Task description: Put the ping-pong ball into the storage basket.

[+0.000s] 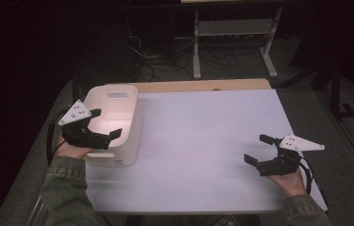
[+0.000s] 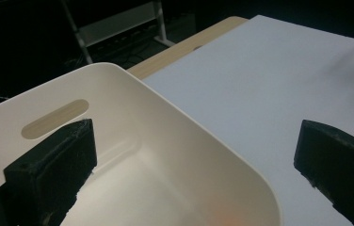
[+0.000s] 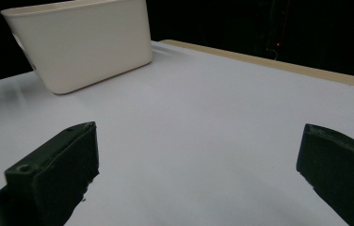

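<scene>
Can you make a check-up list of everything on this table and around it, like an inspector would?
Surface: white table top, wooden strip along the far edge.
Job's things: white bin with slot handles at the left edge; inside looks empty where visible.
Clutter: nothing seen.
Grippers: left gripper open over the bin's rim; right gripper open above bare table.
Cables: black cable trails from the left gripper; floor cables behind.
Surroundings: dark room, white frame beyond.

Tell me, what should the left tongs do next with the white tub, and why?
Probably close a little on the near-side wall of the white tub. The left tongs hang open, one jaw over the tub's inside and the other beyond its wall, gripping nothing. The right tongs hover open above the bare table.
</scene>
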The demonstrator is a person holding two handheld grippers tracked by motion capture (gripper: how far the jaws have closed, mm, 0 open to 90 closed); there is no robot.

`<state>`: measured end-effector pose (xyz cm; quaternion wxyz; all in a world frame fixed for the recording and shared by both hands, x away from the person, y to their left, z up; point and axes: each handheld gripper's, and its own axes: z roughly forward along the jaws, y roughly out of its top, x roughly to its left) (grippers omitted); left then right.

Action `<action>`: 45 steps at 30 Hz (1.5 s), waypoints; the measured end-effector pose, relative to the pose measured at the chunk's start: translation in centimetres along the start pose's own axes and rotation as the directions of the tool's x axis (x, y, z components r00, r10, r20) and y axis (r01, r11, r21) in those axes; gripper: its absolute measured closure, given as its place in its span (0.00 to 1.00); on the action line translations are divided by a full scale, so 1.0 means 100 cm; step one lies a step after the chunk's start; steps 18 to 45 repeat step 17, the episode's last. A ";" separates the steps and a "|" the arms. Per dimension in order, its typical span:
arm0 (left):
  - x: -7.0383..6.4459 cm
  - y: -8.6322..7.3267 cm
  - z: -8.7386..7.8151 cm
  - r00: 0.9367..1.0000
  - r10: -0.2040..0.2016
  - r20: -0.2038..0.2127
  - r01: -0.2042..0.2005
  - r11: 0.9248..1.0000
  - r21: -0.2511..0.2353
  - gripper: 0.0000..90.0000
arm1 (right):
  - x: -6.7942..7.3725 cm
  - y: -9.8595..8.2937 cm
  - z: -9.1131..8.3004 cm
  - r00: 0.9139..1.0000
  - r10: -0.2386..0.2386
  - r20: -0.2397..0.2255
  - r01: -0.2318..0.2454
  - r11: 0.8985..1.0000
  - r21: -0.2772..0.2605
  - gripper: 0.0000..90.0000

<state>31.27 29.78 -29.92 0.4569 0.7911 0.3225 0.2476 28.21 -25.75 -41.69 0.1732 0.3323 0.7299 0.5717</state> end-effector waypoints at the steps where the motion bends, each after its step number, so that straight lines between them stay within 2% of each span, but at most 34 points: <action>1: -0.001 0.000 0.000 1.000 0.002 -0.002 -0.002 1.000 -0.004 0.00 | 0.000 0.000 0.000 1.000 0.000 0.000 0.000 1.000 0.000 0.00; 6: -0.005 -0.002 0.001 1.000 0.003 -0.001 -0.003 1.000 -0.025 0.00 | 0.000 0.000 0.000 1.000 0.002 0.000 -0.002 1.000 0.001 0.00; 15: -0.008 -0.006 0.002 1.000 0.002 -0.001 -0.002 0.999 -0.036 0.00 | 0.000 0.000 0.001 1.000 0.000 -0.001 0.000 1.000 -0.001 0.00; 45: -0.008 -0.006 0.002 1.000 0.006 -0.001 -0.006 0.999 -0.036 0.00 | 0.001 0.000 0.001 1.000 0.001 -0.003 -0.001 1.000 0.000 0.00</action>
